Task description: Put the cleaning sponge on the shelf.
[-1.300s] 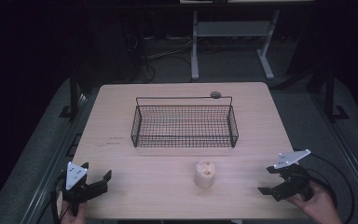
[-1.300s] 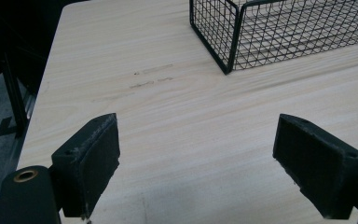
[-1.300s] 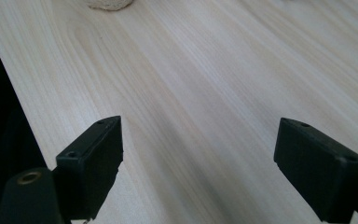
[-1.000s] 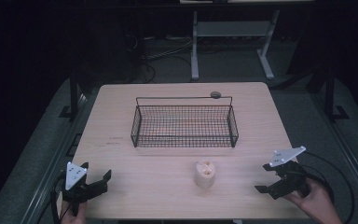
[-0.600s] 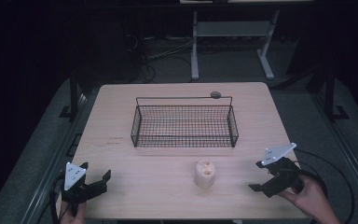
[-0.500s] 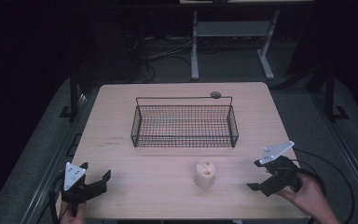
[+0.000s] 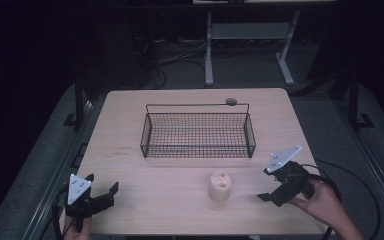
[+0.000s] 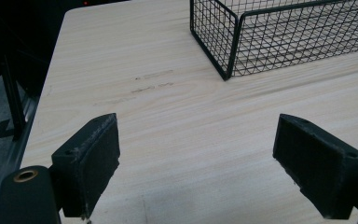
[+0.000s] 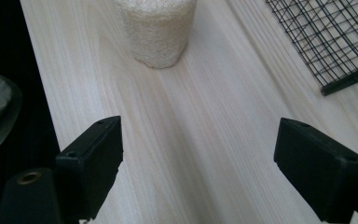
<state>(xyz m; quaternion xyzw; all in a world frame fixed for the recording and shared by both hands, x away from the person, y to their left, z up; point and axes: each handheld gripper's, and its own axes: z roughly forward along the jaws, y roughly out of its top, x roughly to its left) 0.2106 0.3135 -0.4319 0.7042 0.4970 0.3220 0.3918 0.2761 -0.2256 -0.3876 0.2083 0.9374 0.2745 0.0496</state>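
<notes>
High view: right gripper low, fingers spread, toward pale cylinder.

The high view looks forward and down over the whole table. Each gripper view sits low and close behind its own fingers, facing across the tabletop. All three share the wire basket, beyond either pair of fingers

cream roll, black wire basket, pale wood table.
</notes>
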